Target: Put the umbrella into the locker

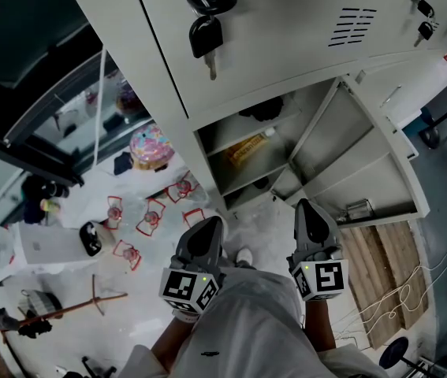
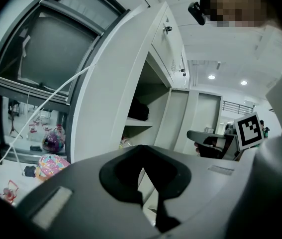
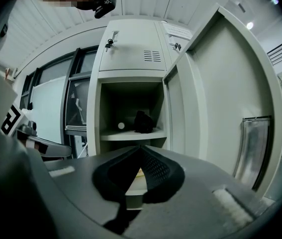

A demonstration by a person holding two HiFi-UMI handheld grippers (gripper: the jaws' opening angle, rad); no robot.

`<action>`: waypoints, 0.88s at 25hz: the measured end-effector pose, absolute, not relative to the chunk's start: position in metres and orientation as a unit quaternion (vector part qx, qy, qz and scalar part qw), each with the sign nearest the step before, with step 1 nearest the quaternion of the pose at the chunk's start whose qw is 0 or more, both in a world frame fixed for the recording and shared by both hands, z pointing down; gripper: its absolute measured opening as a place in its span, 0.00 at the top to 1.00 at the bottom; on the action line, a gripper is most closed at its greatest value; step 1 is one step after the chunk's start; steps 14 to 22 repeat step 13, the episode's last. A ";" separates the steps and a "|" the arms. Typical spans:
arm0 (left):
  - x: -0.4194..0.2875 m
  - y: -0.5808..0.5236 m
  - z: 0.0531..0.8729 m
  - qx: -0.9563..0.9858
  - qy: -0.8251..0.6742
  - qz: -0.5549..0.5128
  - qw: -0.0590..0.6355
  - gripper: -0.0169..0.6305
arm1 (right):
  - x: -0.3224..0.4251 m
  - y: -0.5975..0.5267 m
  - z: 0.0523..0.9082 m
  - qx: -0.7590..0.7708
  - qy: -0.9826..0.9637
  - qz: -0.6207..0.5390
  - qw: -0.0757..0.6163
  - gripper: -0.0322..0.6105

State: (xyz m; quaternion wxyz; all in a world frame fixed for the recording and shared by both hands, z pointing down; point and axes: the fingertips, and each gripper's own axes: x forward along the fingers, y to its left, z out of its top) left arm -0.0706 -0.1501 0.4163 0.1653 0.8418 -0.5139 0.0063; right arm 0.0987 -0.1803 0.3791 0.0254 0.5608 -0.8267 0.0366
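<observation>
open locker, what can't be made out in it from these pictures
- Black lump on the upper shelf of the open grey metal locker: too small and dark in every view to identify.
- Yellow packet on the middle shelf: print too small in the head view; mostly behind the right hand-held gripper in its own view.
- Umbrella: not recognisable in any view.

Matt painted metal locker (image 1: 286, 22), rough wooden boards (image 1: 385, 274)

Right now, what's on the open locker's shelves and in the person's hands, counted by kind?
Grippers: 2 (left gripper, right gripper, both shut, empty)
Black bundle, upper shelf: 1
Small white round thing beside it: 1
Yellow packet, lower down: 1
Total: 5
A dark shape lower still is too unclear to count.
</observation>
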 end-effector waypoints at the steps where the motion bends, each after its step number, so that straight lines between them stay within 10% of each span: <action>1: -0.071 -0.150 0.416 0.842 -0.514 0.006 0.165 0.95 | 0.098 -0.180 0.380 0.560 -0.827 0.037 0.027 0.95; 22: -0.070 -0.146 0.413 0.844 -0.512 0.005 0.161 0.95 | 0.095 -0.176 0.375 0.559 -0.828 0.034 0.022 0.95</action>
